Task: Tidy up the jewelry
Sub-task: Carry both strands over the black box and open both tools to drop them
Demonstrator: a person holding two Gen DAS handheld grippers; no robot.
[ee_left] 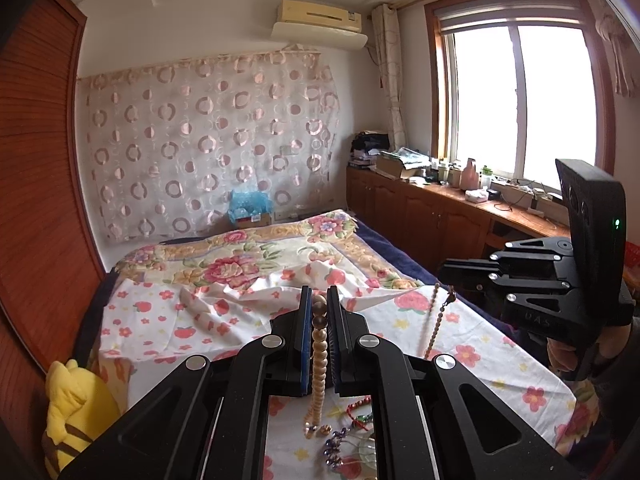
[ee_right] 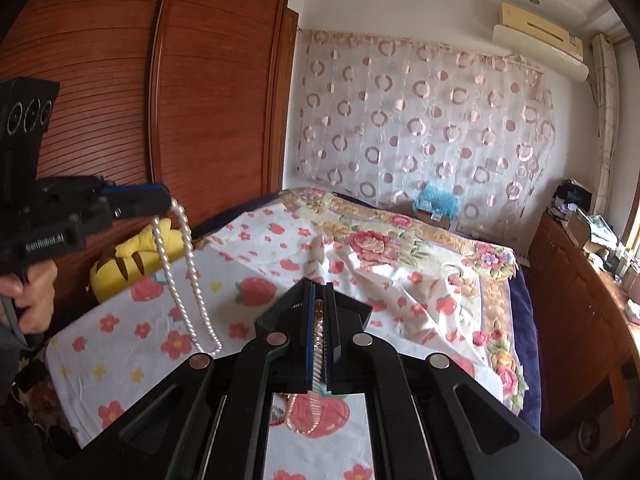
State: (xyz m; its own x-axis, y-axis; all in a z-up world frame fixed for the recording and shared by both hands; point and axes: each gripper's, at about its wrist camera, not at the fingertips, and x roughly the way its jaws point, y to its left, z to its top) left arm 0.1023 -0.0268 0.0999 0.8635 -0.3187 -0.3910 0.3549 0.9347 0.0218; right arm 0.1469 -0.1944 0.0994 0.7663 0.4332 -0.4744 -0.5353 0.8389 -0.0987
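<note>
My left gripper (ee_left: pixel 319 308) is shut on a pearl necklace (ee_left: pixel 319 364) that hangs down between its fingers above the bed. In the right wrist view the same gripper (ee_right: pixel 166 200) holds the white pearl necklace (ee_right: pixel 188 276) dangling at the left. My right gripper (ee_right: pixel 319 300) is shut on a thin rose-gold chain (ee_right: pixel 316 364) that hangs below it; in the left wrist view this chain (ee_left: pixel 434 320) dangles from the right gripper (ee_left: pixel 444 276). A heap of several bracelets and beads (ee_left: pixel 348 432) lies on the cloth below.
A strawberry-print cloth (ee_right: pixel 120 344) covers the near end of the bed (ee_left: pixel 248 256). A yellow plush toy (ee_left: pixel 76 404) sits at the bed's left beside the wooden wardrobe (ee_right: pixel 200 80). Cluttered wooden cabinets (ee_left: pixel 448 208) run under the window on the right.
</note>
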